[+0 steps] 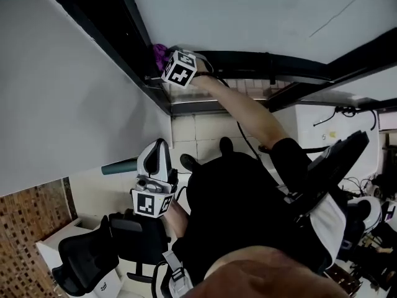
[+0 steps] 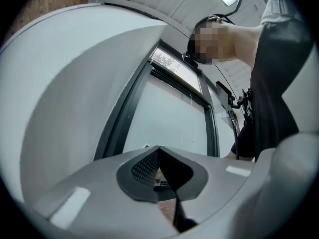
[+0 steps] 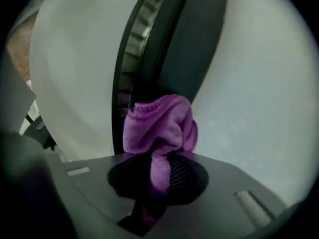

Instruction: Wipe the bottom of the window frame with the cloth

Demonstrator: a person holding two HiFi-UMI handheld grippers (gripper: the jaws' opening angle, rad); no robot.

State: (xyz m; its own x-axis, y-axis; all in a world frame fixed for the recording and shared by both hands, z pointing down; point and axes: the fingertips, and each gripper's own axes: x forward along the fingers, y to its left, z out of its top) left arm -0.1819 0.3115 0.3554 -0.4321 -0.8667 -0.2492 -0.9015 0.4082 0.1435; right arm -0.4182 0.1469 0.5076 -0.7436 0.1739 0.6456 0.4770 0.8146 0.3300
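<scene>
A purple cloth [image 3: 159, 127] is bunched in my right gripper [image 3: 158, 171], whose jaws are shut on it. The cloth [image 1: 159, 53] is pressed against the dark window frame [image 1: 130, 54], next to the pale glass [image 1: 260, 11]. In the right gripper view the frame's dark bar [image 3: 164, 49] runs up right behind the cloth. My left gripper [image 1: 159, 146] hangs low beside the person's body, far from the frame. Its jaws [image 2: 160, 173] are shut with nothing between them, and they face a dark-framed window [image 2: 164, 113].
A black office chair [image 1: 87, 259] stands at the lower left beside a brick-patterned surface [image 1: 28, 225]. A second dark chair [image 1: 335, 160] and cables [image 1: 338, 113] lie at the right. The person's arm [image 1: 248, 113] stretches to the frame. A white wall panel [image 1: 56, 98] fills the left.
</scene>
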